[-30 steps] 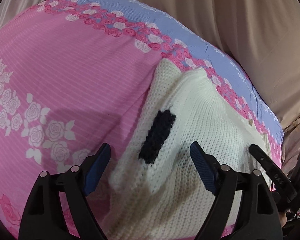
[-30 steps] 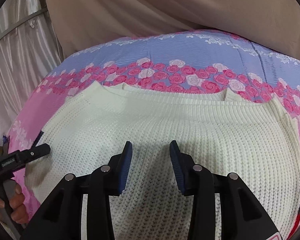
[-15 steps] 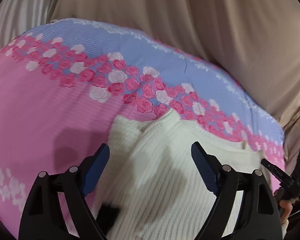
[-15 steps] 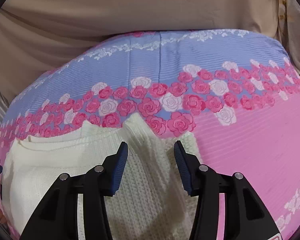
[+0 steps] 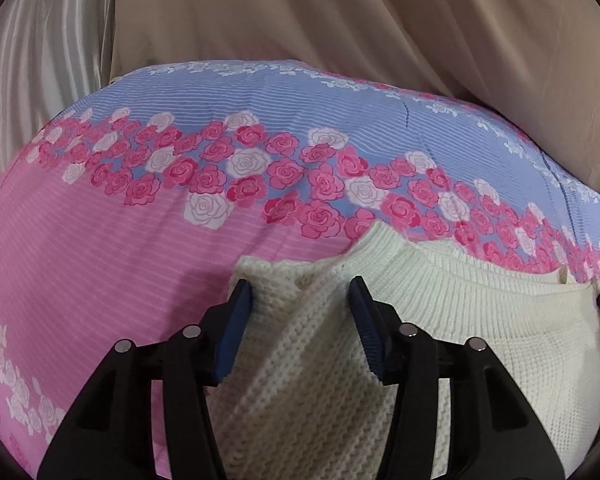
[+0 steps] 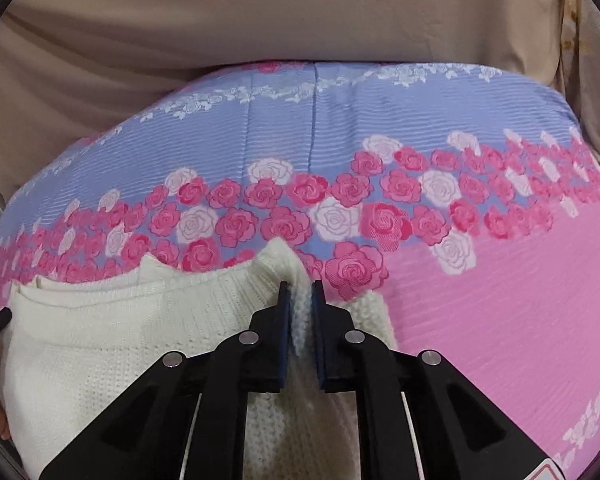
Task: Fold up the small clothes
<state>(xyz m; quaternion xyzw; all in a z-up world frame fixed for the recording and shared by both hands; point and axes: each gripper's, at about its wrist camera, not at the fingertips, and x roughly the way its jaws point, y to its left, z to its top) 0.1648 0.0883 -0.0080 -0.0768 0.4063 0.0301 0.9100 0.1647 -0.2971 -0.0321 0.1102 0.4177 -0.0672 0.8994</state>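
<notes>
A cream chunky-knit sweater (image 5: 440, 320) with a ribbed edge lies on the pink-and-blue rose-print bedsheet (image 5: 120, 260), its upper corners just below the sheet's band of roses. The left gripper (image 5: 300, 296) straddles the sweater's raised left corner, its jaws half apart and closing, pads not yet pressing. The right gripper (image 6: 300, 294) is narrowing, its blue pads pinching a fold at the sweater's (image 6: 100, 340) right corner.

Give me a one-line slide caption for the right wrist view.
Right gripper jaws closing on a fold of the cream knit sweater lying on a pink and blue rose-print sheet.
</notes>
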